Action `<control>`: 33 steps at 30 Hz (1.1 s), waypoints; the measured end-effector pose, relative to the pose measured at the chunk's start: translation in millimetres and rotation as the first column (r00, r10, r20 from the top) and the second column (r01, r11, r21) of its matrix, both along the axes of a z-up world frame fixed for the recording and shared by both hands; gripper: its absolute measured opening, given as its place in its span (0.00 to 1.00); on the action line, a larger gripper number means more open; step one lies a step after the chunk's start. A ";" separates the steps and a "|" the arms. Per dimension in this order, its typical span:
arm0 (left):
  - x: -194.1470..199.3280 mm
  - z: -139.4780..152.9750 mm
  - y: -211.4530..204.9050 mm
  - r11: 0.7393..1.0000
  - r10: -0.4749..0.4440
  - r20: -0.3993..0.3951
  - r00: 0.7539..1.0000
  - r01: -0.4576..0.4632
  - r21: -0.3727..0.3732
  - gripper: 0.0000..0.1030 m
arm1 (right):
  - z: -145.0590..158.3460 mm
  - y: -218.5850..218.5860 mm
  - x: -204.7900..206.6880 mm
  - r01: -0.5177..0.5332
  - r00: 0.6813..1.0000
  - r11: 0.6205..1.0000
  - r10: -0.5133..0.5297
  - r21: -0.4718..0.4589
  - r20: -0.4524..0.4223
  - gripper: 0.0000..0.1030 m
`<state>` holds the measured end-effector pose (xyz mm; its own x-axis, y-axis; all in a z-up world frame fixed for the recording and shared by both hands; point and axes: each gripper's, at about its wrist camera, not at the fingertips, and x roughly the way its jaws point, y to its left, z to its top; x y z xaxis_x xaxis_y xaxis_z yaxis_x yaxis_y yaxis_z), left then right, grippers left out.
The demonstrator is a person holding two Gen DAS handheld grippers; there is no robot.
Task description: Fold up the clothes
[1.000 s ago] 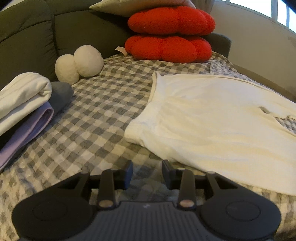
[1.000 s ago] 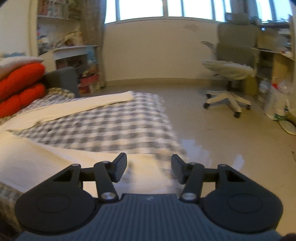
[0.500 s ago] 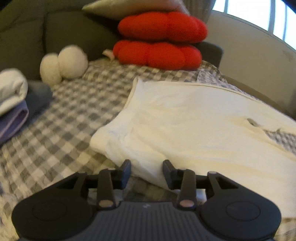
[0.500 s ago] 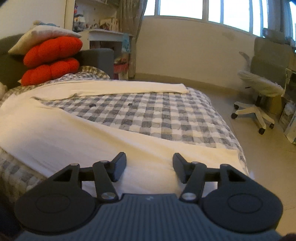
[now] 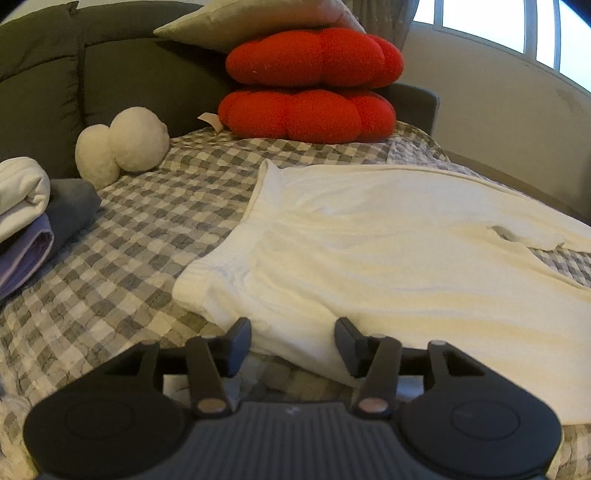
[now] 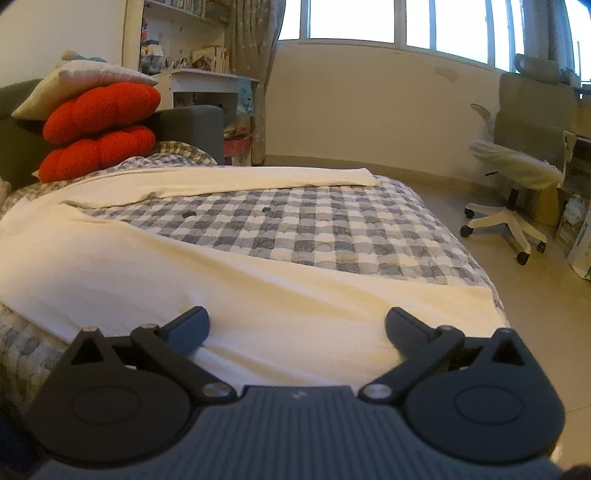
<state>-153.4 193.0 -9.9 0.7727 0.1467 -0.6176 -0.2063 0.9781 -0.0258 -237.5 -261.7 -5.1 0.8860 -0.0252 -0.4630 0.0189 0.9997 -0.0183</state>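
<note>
Cream-white trousers (image 5: 388, 236) lie spread flat on the checked bedspread (image 5: 140, 236), waistband at the left. My left gripper (image 5: 292, 345) is open, its fingers at the near waistband corner, holding nothing. In the right wrist view the near trouser leg (image 6: 229, 280) runs across the bed and the far leg (image 6: 236, 181) lies beyond it. My right gripper (image 6: 297, 328) is open wide just above the near leg's hem end, empty.
A stack of folded clothes (image 5: 26, 218) sits at the left. Two red cushions (image 5: 310, 85), a grey pillow (image 5: 258, 18) and a white plush (image 5: 122, 147) lie at the headboard. An office chair (image 6: 517, 162) stands on the floor right of the bed edge.
Both grippers have opened wider, the right one much more. The right gripper swung left from the floor to face the near trouser leg. The left gripper moved closer to the waistband.
</note>
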 end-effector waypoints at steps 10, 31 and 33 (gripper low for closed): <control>0.0 -2.3 5.9 1.000 0.013 0.016 1.000 -0.012 -0.019 0.68 | -6.1 6.9 -2.4 0.032 0.998 0.999 -0.032 -0.001 0.055 1.00; -19.4 11.9 16.4 0.989 0.123 0.028 0.992 -0.121 -0.085 0.52 | 15.5 2.8 -5.7 0.103 0.994 0.991 -0.106 0.091 0.024 0.81; -16.5 7.3 16.8 0.989 0.120 0.005 0.993 -0.119 -0.093 0.48 | 9.9 4.4 -3.0 0.115 0.993 0.991 -0.116 0.065 0.006 0.74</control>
<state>-169.9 209.7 -2.6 0.7595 0.1812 -0.6248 -0.3208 0.9398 -0.1175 -240.5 -257.3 4.8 0.8834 -0.0979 -0.4582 0.1339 0.9899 0.0466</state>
